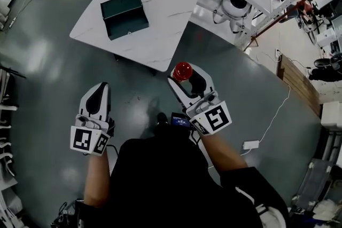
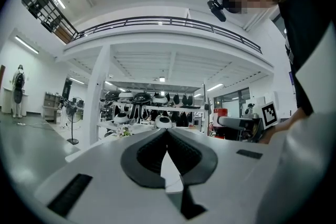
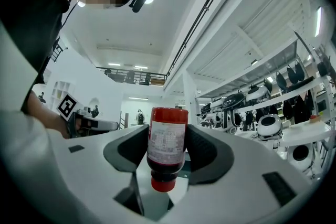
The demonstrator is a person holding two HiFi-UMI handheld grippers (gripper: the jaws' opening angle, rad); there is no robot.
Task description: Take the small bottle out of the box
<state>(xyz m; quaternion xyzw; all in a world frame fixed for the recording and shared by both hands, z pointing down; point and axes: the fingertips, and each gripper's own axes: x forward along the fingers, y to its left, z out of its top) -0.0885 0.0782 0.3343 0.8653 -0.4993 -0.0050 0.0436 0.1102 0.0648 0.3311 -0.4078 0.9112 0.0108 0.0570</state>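
Holding the small bottle (image 3: 167,145) well away from the box (image 1: 124,14)

We have the right hand-held gripper (image 1: 184,81) clamped on the small bottle, which is dark red with a white label. It hangs over the grey floor (image 1: 48,61). The dark green box sits with its lid down on the white tabletop (image 1: 165,29). Our left hand-held gripper (image 1: 100,91) has its jaws pressed together, with nothing between them.
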